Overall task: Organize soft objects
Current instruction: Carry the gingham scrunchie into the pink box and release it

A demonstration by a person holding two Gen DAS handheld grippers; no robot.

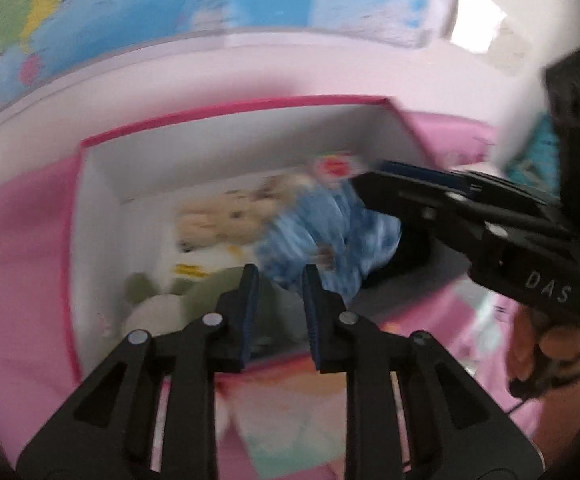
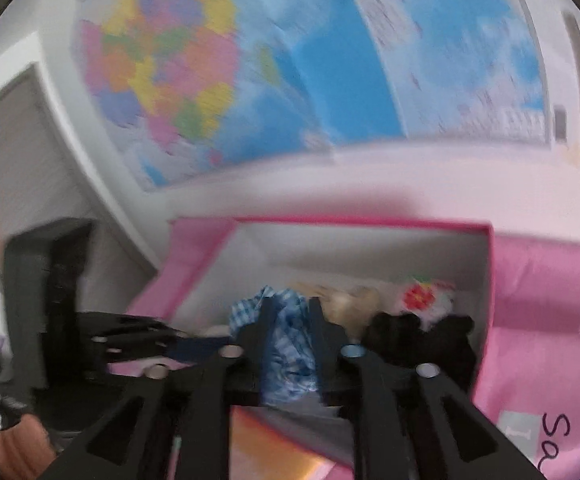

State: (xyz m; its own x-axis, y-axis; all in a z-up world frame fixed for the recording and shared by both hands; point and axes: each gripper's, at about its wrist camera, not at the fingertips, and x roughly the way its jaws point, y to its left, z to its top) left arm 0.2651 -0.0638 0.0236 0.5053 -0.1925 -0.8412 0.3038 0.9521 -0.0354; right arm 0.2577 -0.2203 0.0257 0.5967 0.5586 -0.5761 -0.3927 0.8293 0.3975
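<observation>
A pink-rimmed white box (image 1: 102, 208) holds soft things: a beige plush (image 1: 218, 216), a green and white plush (image 1: 162, 300), a red-and-white item (image 1: 336, 166) and a black soft item (image 2: 422, 340). My right gripper (image 2: 288, 312) is shut on a blue checked cloth (image 2: 290, 344) and holds it over the box. The cloth (image 1: 330, 236) and that gripper (image 1: 470, 216) also show in the left wrist view. My left gripper (image 1: 278, 276) is open and empty just above the box's near edge, beside the cloth.
The box (image 2: 486, 280) sits on a pink sheet (image 1: 18, 264) with prints. A white wall with a coloured world map (image 2: 250, 64) stands behind. A colourful printed sheet (image 1: 290, 412) lies in front of the box.
</observation>
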